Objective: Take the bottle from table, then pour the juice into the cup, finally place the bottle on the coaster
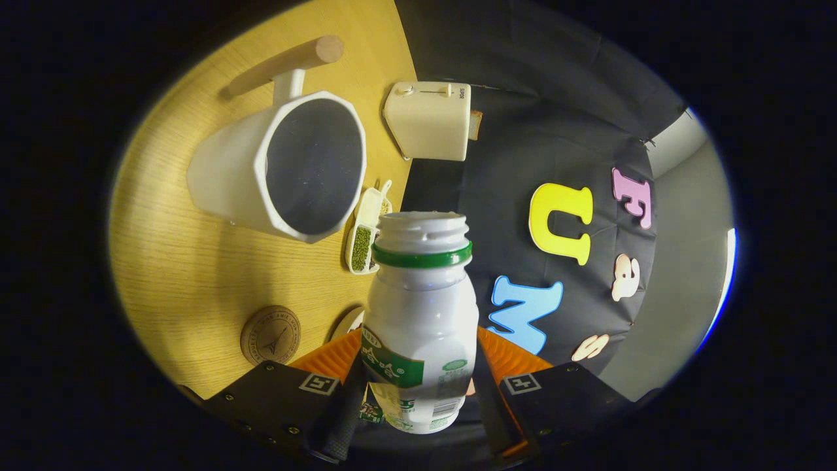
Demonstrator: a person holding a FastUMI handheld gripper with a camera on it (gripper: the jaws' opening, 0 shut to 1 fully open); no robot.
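While the gripper [418, 392] clamps the bottle [420, 320] between both fingers, tilted beside the cup [288, 163], its open mouth should move over the rim before tipping further.

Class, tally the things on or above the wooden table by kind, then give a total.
Bottle, held between the tool's fingers: 1
Cup: 1
Coaster: 1
Toaster: 1
Tray of beans: 1
Total: 5

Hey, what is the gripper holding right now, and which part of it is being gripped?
The gripper holds the white bottle. Its jaws press on both sides of the lower body, at the label, leaving the open neck free.
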